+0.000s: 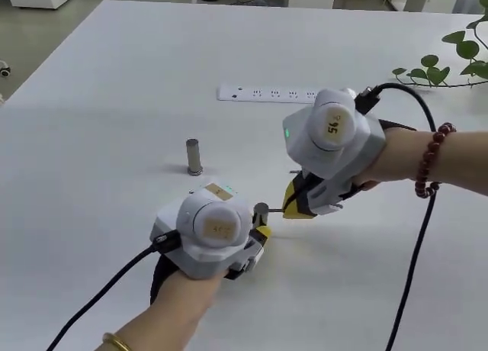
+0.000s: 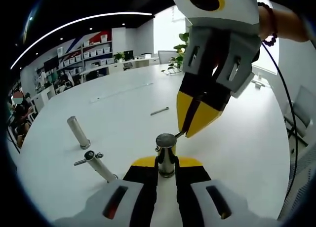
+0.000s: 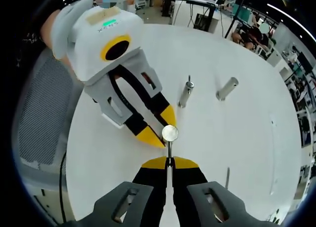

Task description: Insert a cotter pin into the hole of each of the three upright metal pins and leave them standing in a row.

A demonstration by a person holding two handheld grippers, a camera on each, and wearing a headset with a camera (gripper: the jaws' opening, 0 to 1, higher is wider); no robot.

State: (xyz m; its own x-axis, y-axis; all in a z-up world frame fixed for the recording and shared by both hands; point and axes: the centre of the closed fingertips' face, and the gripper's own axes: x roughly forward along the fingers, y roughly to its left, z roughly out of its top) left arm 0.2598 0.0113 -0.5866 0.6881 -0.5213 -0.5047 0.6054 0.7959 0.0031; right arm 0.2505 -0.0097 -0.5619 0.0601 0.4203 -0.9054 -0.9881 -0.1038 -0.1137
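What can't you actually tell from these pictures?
- Right gripper view: whether the cotter pin has entered the hole. The held metal pin is seen end-on, its top covering the hole.
- Head view: that same joint is too small to make out between the left gripper and right gripper.
- Left gripper view: the cotter pin is nearly all hidden within the right gripper's tips.

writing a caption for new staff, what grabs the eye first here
At the centre, two tools meet: the left tool clamps an upright pin, and the right tool holds a cotter pin at its top. Off to one side stand a fitted pin and a bare pin.
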